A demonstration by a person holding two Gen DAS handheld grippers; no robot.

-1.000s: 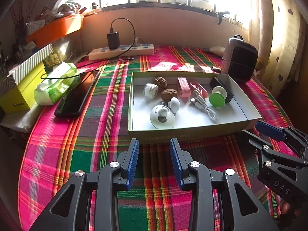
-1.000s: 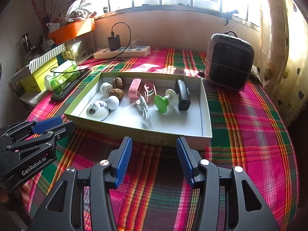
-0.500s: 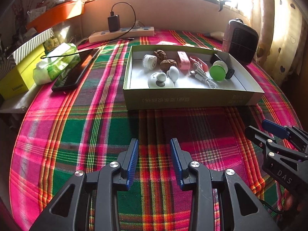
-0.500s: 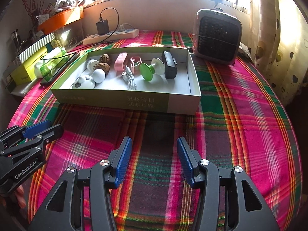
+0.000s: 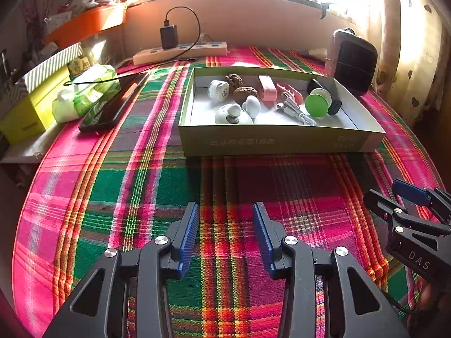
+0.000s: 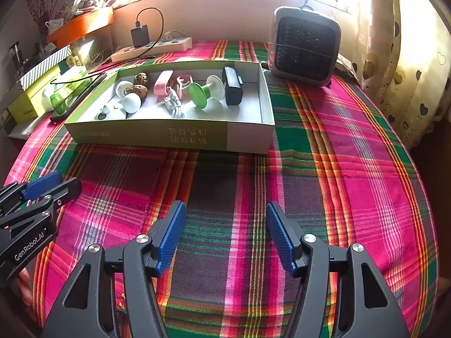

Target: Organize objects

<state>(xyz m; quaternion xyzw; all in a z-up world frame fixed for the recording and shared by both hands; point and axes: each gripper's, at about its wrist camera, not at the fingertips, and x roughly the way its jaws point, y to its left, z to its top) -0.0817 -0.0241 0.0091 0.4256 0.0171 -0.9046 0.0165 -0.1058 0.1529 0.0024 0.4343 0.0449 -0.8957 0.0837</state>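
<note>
A shallow green and white box (image 5: 276, 140) (image 6: 169, 136) sits mid-table on the plaid cloth. In it lie several small things: two walnuts (image 5: 244, 93), a pink case (image 5: 267, 91), a white cable (image 5: 296, 111), a green and white suction holder (image 5: 317, 104) (image 6: 201, 91), a black device (image 6: 232, 88), a white ball (image 6: 132, 102) and a white round gadget (image 5: 231, 114). My left gripper (image 5: 225, 236) is open and empty, well short of the box. My right gripper (image 6: 225, 236) is open and empty, also in front of the box.
A black phone (image 5: 112, 104), a green tissue pack (image 5: 84, 95) and yellow boxes (image 5: 31, 112) lie at the left. A power strip with charger (image 5: 180, 49) lies at the back. A small grey heater (image 6: 304, 46) stands behind the box on the right, by the curtain.
Both grippers have drawn back from the box toward the table's near edge, both still open and empty. Nothing in the box has moved.
</note>
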